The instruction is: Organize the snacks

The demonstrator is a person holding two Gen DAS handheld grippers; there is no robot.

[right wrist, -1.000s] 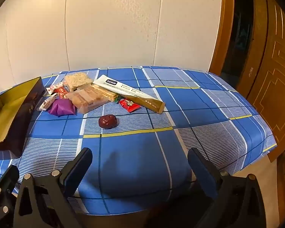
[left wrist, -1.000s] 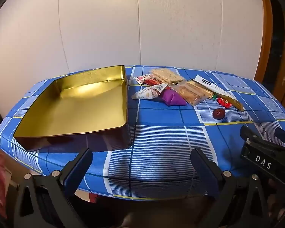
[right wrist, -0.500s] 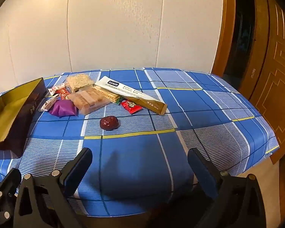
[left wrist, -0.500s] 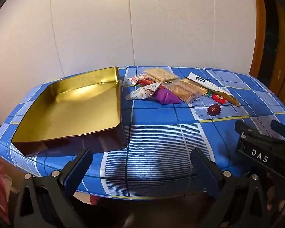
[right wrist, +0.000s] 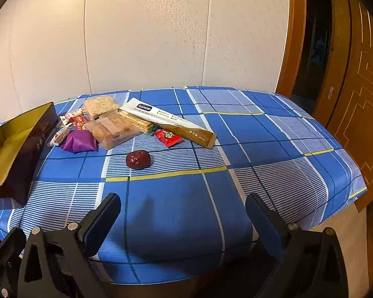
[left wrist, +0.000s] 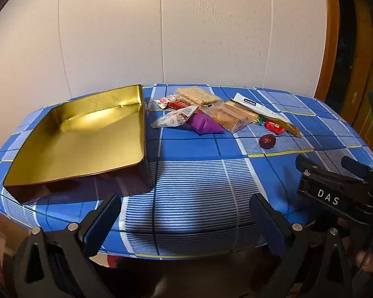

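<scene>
A gold-lined tin box (left wrist: 82, 144) (right wrist: 10, 149) lies open at the table's left. To its right lies a heap of snacks: a purple packet (left wrist: 204, 124) (right wrist: 78, 141), clear-wrapped crackers (left wrist: 232, 118) (right wrist: 112, 128), a long white and gold stick pack (left wrist: 266, 113) (right wrist: 169, 124), a red candy (left wrist: 274, 127) (right wrist: 167, 137) and a dark red date (left wrist: 267, 141) (right wrist: 138, 159). My left gripper (left wrist: 184, 213) hangs open over the near table edge, in front of the box. My right gripper (right wrist: 182, 213) is open too, short of the date; it shows in the left wrist view (left wrist: 333, 173).
A blue checked cloth (right wrist: 261, 161) covers the table, which stands against a pale panelled wall (right wrist: 149, 37). A wooden door and frame (right wrist: 355, 87) rise at the right. More small wrapped snacks (left wrist: 171, 101) lie behind the purple packet.
Both grippers have edged forward and slightly up, so the table and snacks sit a little lower and nearer in view. Nothing on the table has moved.
</scene>
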